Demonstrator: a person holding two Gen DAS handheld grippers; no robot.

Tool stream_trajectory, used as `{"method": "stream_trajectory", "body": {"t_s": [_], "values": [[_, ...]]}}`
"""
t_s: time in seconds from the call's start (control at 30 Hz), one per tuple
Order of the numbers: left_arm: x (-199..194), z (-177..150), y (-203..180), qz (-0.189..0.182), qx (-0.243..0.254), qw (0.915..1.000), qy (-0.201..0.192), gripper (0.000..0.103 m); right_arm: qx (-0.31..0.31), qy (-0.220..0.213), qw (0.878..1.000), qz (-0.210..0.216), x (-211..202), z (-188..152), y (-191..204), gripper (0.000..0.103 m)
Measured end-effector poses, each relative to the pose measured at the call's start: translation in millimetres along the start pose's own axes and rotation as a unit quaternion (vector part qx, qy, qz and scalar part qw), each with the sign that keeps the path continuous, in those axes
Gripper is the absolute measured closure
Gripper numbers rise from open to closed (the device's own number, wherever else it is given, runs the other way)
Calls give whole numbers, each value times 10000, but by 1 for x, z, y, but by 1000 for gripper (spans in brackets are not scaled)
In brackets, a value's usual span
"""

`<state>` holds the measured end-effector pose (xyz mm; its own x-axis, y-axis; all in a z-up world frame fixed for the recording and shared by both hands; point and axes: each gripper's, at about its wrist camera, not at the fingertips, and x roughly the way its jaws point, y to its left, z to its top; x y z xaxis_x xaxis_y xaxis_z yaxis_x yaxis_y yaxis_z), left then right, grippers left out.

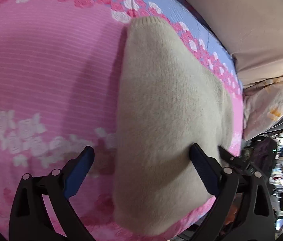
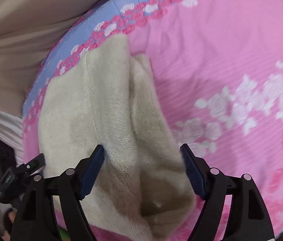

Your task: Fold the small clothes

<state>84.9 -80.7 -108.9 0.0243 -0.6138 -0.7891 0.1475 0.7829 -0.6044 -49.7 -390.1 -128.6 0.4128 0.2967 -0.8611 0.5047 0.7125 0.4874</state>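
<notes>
Both wrist cameras close, angled steeply down; shared: cream garment (image 1: 167,108) on pink bedspread (image 2: 211,46).

Through the left wrist camera I see my left gripper (image 1: 141,156) at the bottom of the frame, its black arms spread and its blue ribbed pads (image 1: 79,172) standing wide apart. A cream, fuzzy knitted garment (image 1: 167,108) runs from the upper middle down to the bottom centre, lying on a pink striped bedcover (image 1: 41,60) with white and deep-pink flower print and a pale blue border at the top. The right-hand pad lies against the knit; the left-hand pad sits over bare pink cover, apart from the garment. At the upper right a beige fabric surface (image 1: 252,20) fills the corner, with blurred clutter below it.
</notes>
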Motion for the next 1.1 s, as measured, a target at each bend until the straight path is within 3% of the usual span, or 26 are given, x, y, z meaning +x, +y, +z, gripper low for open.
{"method": "stream_trajectory", "body": {"t_s": [0.13, 0.17, 0.2, 0.23, 0.33, 0.43, 0.5, 0.63, 0.77, 0.87, 1.0, 1.1], "values": [[22, -1, 4, -395, -397, 9984, 71, 5, 389, -81, 9980, 490, 14, 0, -9, 18], [22, -2, 1, -398, -354, 9986, -4, 5, 358, -67, 9982, 474, 14, 0, -9, 25], [27, -3, -6, -339, -211, 9992, 47, 5, 285, 23, 9966, 776, 15, 1, -9, 45], [29, -3, -11, -280, -125, 9995, 45, 21, 346, 42, 9959, 840, 10, -1, -12, 54], [26, -5, -27, -207, -71, 9997, 90, 36, 163, -95, 9962, 852, -8, 2, -5, 65], [11, -4, -49, -426, 7, 9991, 64, 45, 48, -472, 9946, 922, -46, 6, 3, 68], [0, -5, -73, -787, 56, 9969, 62, 46, -53, -767, 9929, 907, -79, 11, 5, 68], [-21, -4, -142, -1311, 601, 9895, -55, 46, -208, -1515, 9851, 785, -165, 20, 6, 69], [-52, -3, -217, -1906, 1258, 9733, -246, 46, -381, -2426, 9662, 782, -260, 24, 9, 69], [-96, -3, -266, -2349, 1862, 9525, -542, 46, -683, -3023, 9474, 793, -314, 24, 30, 69], [-158, 3, -298, -2742, 2356, 9270, -1002, 46, -1248, -3683, 9150, 1076, -376, 19, 78, 69], [-221, 8, -296, -2890, 2672, 9072, -1484, 45, -1739, -3954, 8908, 1414, -400, 15, 129, 69]]}}
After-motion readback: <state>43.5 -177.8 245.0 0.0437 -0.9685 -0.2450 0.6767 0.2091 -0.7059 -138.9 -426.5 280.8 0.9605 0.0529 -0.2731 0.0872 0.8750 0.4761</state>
